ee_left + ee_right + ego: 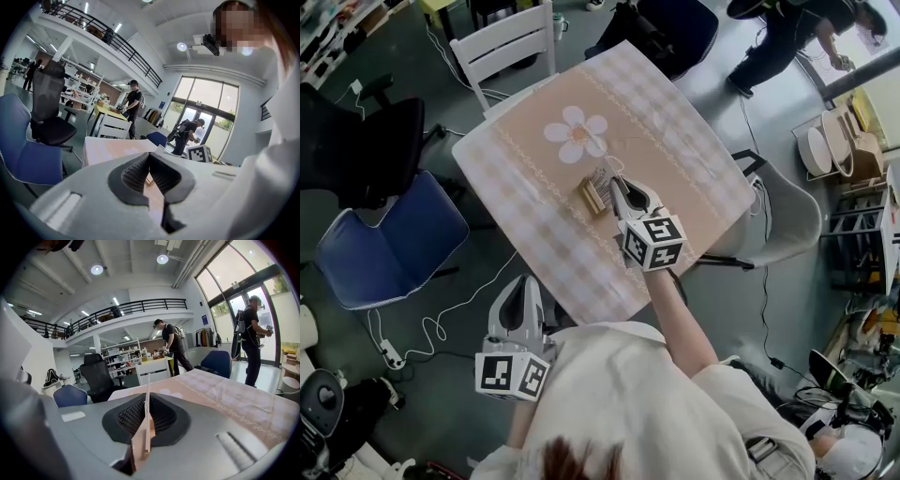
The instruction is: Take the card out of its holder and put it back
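Now pinched edge-on between the pads of the right gripper (147, 399): the card (146, 416), upright, just beside the wooden holder (592, 197) in the middle of the checked tablecloth (675, 159). Best to keep the card vertical, line its lower edge up with the slot and lower it straight, without twisting. Left gripper (149, 158) pressed together on nothing, off the table's near edge. No legible writing anywhere, only square markers on the cube (654, 242).
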Available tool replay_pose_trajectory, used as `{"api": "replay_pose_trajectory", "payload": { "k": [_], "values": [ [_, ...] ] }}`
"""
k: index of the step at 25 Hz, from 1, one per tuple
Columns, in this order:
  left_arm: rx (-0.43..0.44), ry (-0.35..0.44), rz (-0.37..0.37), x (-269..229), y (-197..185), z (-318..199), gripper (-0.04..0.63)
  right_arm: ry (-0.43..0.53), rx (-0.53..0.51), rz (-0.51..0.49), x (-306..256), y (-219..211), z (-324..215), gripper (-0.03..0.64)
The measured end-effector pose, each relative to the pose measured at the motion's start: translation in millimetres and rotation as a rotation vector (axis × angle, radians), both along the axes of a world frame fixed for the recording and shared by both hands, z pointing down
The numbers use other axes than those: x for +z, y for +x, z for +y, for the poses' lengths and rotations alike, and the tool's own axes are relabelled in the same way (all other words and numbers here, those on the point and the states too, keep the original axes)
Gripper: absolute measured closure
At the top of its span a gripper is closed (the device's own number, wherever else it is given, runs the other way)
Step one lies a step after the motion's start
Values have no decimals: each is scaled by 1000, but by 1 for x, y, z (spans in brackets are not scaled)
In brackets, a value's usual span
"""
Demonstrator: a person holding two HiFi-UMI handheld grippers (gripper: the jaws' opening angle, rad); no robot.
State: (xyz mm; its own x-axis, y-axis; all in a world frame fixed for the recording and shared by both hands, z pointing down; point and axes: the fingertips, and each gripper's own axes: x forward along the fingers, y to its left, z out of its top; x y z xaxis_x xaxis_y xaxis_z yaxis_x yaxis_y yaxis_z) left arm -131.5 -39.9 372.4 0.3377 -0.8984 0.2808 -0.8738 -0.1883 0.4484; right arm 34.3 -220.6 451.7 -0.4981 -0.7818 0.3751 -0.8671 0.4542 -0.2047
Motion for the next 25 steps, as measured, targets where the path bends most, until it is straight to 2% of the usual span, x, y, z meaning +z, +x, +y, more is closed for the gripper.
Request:
{"api": "replay_pose_trajectory", "payload": {
  "k": [4, 15, 25],
  "values": [
    [-2, 1, 6, 0, 0, 0, 595, 23, 6, -13, -9, 1, 1, 601],
    [72, 21, 35, -3, 18, 3, 595, 126, 42, -69, -62, 10, 16, 601],
    [222, 80, 42, -10, 41, 12, 595, 287, 79, -119, -135, 15, 69, 601]
  ]
}}
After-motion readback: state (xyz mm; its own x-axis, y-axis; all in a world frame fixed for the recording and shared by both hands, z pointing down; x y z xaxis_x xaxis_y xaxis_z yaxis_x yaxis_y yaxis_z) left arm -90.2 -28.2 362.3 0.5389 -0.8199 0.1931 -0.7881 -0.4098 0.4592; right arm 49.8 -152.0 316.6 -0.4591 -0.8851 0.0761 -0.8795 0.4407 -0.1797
